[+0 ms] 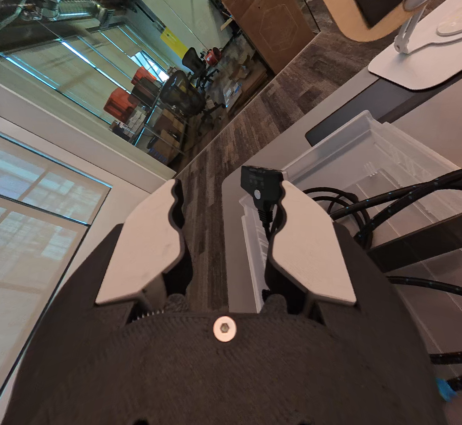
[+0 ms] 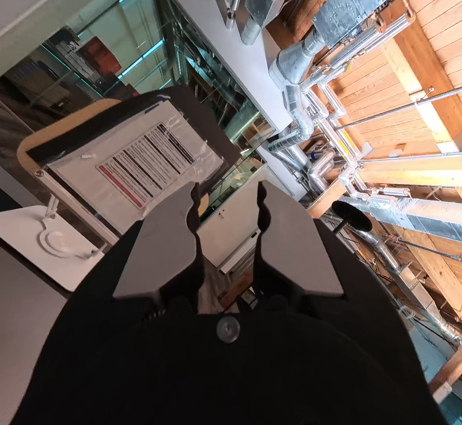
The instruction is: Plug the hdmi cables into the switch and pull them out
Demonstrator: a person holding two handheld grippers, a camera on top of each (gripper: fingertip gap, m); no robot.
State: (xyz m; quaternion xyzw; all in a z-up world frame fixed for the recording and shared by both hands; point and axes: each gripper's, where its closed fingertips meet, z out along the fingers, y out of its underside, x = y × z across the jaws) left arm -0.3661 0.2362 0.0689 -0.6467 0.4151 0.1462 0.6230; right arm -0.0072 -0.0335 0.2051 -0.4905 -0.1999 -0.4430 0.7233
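In the left wrist view, the black HDMI switch (image 1: 260,180) with a round silver button lies on the rim of a clear plastic bin (image 1: 350,153), its short black lead running down behind my right finger (image 1: 307,238). My left gripper (image 1: 231,188) is open and empty, with the switch just inside its right fingertip. Black braided HDMI cables (image 1: 400,195) with blue flecks coil in the bin to the right. One blue plug end (image 1: 445,393) shows at the bottom right. My right gripper (image 2: 228,188) is open and empty, tilted up toward the ceiling. No cable or switch shows in its view.
The grey table (image 1: 425,128) ends just left of the bin, above carpet floor (image 1: 207,213). A white monitor stand base (image 1: 412,63) sits at the far right and also shows in the right wrist view (image 2: 50,245). A screen with a printed sheet (image 2: 140,163) stands ahead. Ducts and pipes (image 2: 312,113) run overhead.
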